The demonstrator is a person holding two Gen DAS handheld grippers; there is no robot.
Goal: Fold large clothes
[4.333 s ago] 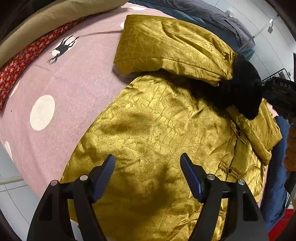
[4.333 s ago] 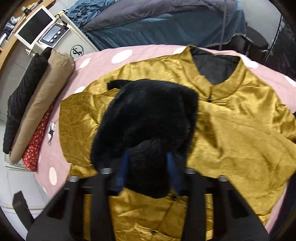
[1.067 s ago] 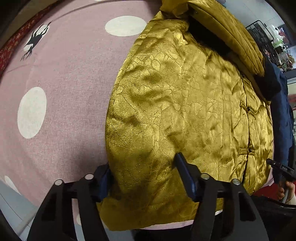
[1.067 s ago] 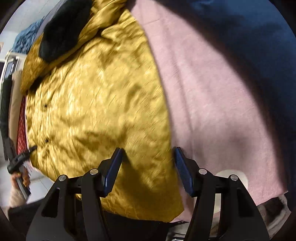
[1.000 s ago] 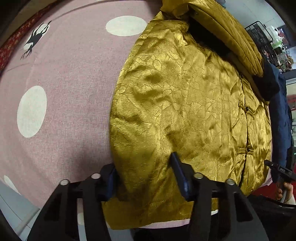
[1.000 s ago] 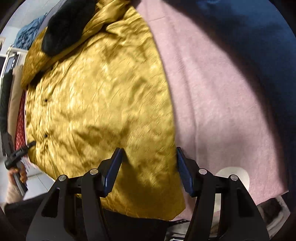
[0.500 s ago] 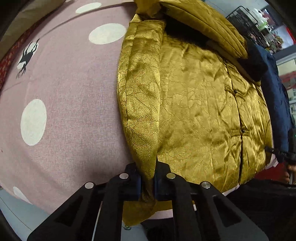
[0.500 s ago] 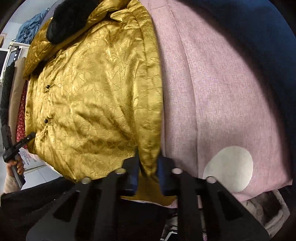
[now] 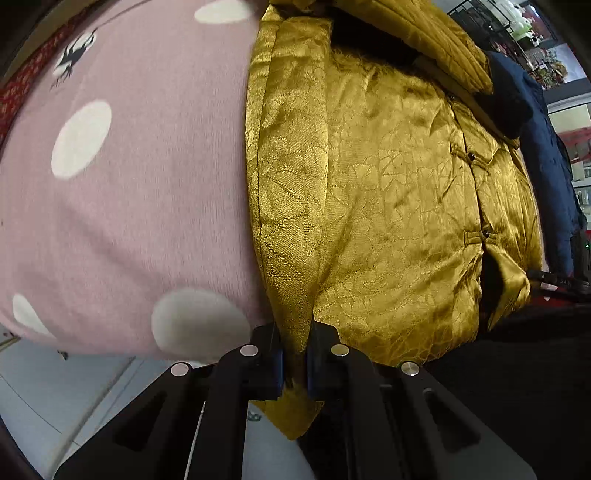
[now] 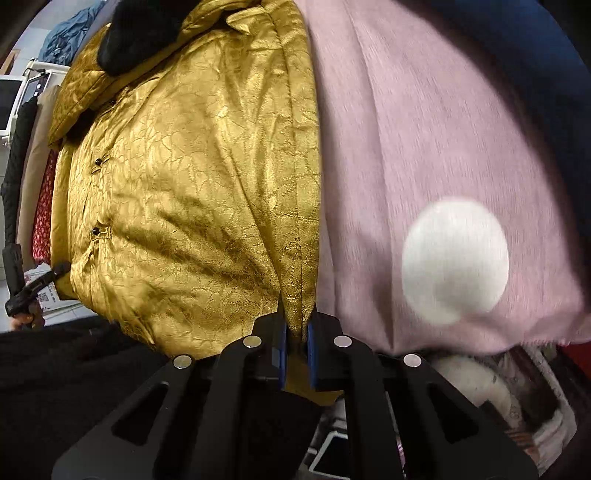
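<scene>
A gold brocade jacket (image 9: 388,192) with small black knot buttons lies on a pink bedspread (image 9: 129,184) with white dots. Its sleeves are folded across the top, and black fur lining (image 10: 140,29) shows there. My left gripper (image 9: 295,354) is shut on the jacket's bottom left corner, and a ridge of gold cloth runs up from the jaws. My right gripper (image 10: 297,343) is shut on the bottom right corner of the jacket (image 10: 184,177), pinching a similar ridge beside the bedspread (image 10: 424,129). Each gripper shows small at the far edge of the other's view.
A dark blue garment (image 9: 546,155) lies past the jacket's right side. Rolled beige and black bedding and a red floral cloth (image 10: 42,206) lie along the left. The bed's near edge drops to a white tiled floor (image 9: 74,398). Shelves stand in the background.
Both grippers have shut on the jacket's bottom corners and lifted them, drawing each side edge up into a ridge. The left one moved along the hem with its corner.
</scene>
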